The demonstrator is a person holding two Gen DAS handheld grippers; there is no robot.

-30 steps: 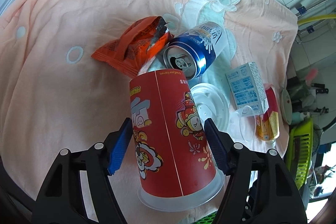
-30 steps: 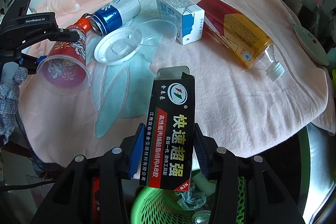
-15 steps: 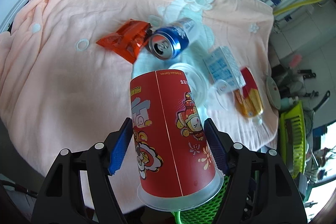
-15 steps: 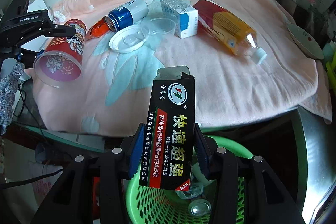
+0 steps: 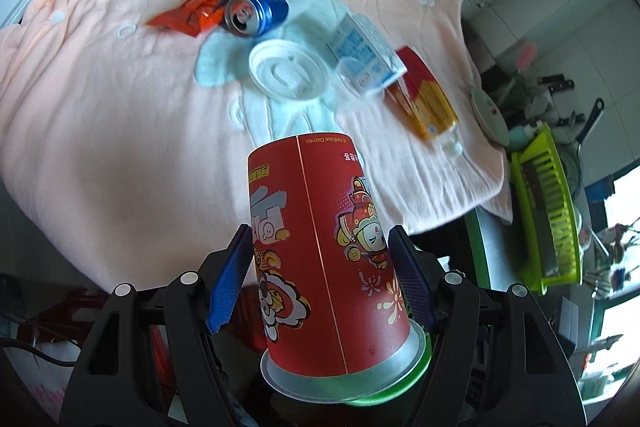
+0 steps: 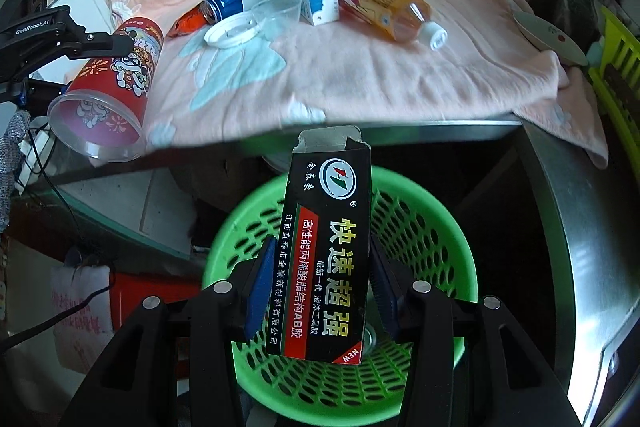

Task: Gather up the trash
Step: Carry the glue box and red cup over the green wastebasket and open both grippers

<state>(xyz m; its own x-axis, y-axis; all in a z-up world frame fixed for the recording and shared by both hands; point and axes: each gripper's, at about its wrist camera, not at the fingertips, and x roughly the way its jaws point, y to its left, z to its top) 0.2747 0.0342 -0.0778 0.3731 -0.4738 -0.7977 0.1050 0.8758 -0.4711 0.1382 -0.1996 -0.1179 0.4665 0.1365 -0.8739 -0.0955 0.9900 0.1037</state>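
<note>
My left gripper (image 5: pixel 320 279) is shut on a red printed paper cup (image 5: pixel 320 247), held bottom-forward past the near edge of the pink towel (image 5: pixel 120 99). The right wrist view shows the same cup (image 6: pixel 116 79) at the left. My right gripper (image 6: pixel 320 283) is shut on a black glue box (image 6: pixel 326 247), hanging over the green mesh basket (image 6: pixel 432 227) below the table edge. On the towel lie a blue can (image 5: pixel 260 11), an orange snack wrapper (image 5: pixel 188 15), a white lid (image 5: pixel 288 69), a clear cup (image 6: pixel 278 13), a blue-white carton (image 5: pixel 362 55) and an orange drink bottle (image 5: pixel 426 95).
A steel counter edge (image 6: pixel 568 211) runs along the right of the basket. A lime dish rack (image 5: pixel 548 211) and a white dish (image 5: pixel 488 115) sit beyond the towel's right end. Cables and a red box (image 6: pixel 132 291) clutter the floor at the left.
Both grippers have pulled back from the towel with their loads. The glue box now hangs over the green basket, and the red cup has come off the towel past its near edge.
</note>
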